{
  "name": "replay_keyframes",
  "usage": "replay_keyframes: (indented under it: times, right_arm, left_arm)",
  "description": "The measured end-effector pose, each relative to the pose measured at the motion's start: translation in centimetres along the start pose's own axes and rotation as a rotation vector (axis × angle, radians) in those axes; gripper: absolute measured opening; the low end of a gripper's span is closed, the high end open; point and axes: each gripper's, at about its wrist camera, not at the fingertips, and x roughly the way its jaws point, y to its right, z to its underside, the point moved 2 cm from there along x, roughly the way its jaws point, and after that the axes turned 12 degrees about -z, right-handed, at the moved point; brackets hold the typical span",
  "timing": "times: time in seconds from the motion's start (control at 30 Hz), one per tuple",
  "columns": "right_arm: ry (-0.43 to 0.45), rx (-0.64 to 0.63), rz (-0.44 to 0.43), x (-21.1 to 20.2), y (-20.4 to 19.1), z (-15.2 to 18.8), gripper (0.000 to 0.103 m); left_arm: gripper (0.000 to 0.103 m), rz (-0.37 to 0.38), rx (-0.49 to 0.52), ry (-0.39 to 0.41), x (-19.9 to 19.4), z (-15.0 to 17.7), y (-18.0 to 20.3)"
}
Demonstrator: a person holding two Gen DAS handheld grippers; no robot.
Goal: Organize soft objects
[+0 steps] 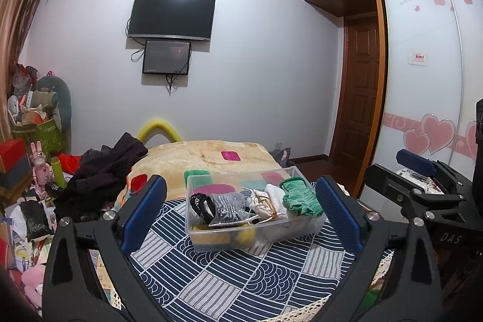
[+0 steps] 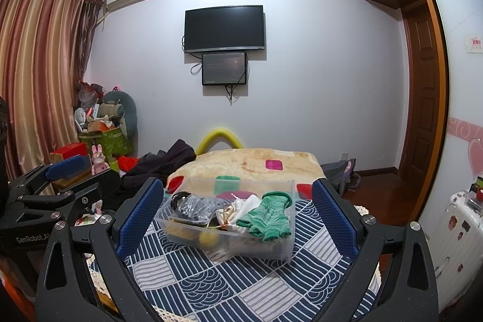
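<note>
Both tools hang above the foot of the bed, pads spread wide and gripping nothing. Left tool (image 1: 241, 212) frames a clear plastic bin (image 1: 208, 243) between its blue pads (image 1: 145, 213); right tool (image 2: 238, 215) frames the same bin (image 2: 283, 243) from slightly further right. Neither touches the bin or the cloth under it. Each tool also shows in the other's view, at the frame edge — cut off by the lens rim.

The bin sits on a navy-and-white patterned cover (image 1: 241, 285) spread over the bed, with a beige blanket (image 1: 211, 156) behind it. Inside, a green knitted piece (image 1: 300, 196) drapes over the right end, touching a white cloth (image 1: 273, 192). Beside that lies a clear bag of dark items (image 1: 226, 207) and a black band-like thing (image 1: 199, 202) at the left end — its exact kind is hard to make out. Something yellow and round (image 2: 208, 237) lies low in the bin, blurred by the plastic wall. Gold cord or strap near the middle is tangled and unclear.

Dark clothing (image 1: 102, 171) lies heaped at the bed's left edge, well apart from the bin.
</note>
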Motion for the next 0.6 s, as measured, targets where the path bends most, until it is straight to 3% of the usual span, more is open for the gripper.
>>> replay_keyframes:
  times: [0.6]
  right_arm:
    - [-0.002, 0.004, 0.001, 0.04, 0.01, 0.21, 0.102]
  left_arm:
    - [0.1, 0.005, 0.0, -0.012, 0.29, 0.27, -0.1]
